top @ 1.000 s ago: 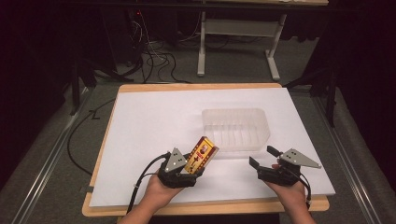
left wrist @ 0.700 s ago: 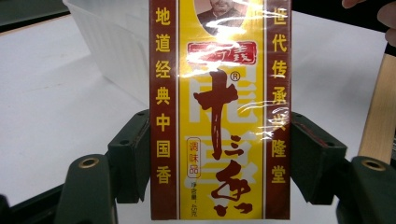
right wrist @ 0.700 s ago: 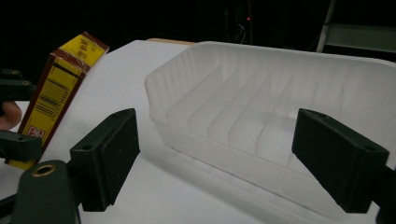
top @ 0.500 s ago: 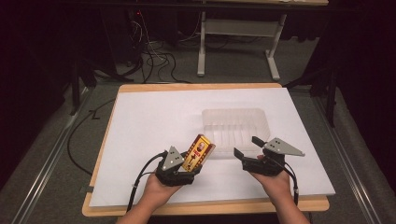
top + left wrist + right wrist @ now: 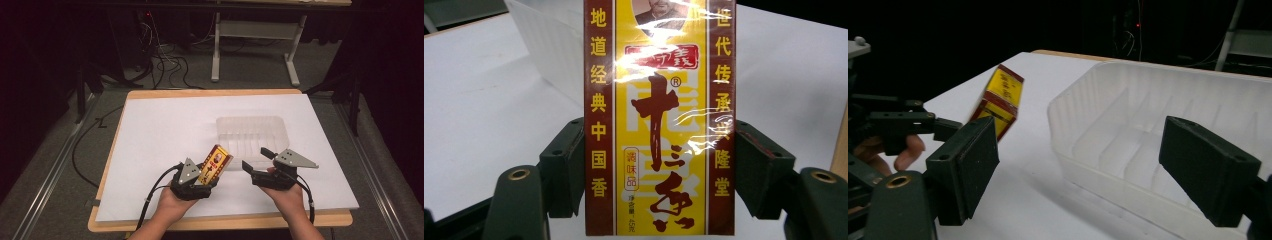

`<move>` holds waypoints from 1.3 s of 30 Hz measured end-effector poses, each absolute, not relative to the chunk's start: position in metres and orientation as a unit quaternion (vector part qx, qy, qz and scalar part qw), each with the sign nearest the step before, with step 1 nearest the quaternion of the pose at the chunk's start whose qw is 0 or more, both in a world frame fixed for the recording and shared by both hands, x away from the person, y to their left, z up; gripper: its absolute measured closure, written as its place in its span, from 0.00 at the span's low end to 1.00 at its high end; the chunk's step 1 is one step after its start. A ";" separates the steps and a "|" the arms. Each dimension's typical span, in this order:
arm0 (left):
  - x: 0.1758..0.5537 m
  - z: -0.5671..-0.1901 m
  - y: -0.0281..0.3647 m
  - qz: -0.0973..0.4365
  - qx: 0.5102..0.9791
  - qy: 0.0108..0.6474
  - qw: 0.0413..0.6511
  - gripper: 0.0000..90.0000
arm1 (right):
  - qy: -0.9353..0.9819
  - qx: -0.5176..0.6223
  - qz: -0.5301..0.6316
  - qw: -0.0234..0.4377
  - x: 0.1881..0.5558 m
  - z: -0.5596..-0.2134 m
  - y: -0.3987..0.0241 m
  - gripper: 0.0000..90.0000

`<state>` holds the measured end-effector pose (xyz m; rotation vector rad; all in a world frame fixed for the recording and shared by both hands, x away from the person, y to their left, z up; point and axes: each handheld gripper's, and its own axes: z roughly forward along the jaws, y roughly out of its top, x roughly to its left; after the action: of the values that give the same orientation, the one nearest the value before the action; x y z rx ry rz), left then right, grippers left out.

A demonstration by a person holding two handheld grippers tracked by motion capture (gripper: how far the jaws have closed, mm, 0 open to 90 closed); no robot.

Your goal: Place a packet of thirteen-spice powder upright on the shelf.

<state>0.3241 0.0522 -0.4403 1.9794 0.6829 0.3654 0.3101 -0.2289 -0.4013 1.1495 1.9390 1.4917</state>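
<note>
Left tongs [image 5: 200, 176]: clamped across the width of the yellow-and-maroon box [image 5: 215, 165], one pad on each long side, as the left gripper view shows.
Box: held off the counter [image 5: 150, 130], tilted up and away from the person, its far end aimed at the clear plastic tray [image 5: 252, 134]; a grip low on the box leaves that end free to go in first.
Right tongs [image 5: 257, 159]: apart, nothing between them, just beside the tray's near wall.
Likely reason: the right tongs seem placed to steady the light tray while the box goes in.
Tray: near the middle of the counter, ribbed floor, apparently empty, though the clear plastic makes that hard to tell.
</note>
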 end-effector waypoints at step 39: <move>0.303 -0.443 0.019 0.153 0.814 0.255 0.499 0.37 | 0.712 0.418 0.553 0.115 0.308 -0.421 -0.207 0.42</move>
<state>0.3030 0.0193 -0.4432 1.9694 0.6173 0.3713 0.3077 -0.2068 -0.4211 1.2251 2.0855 1.6209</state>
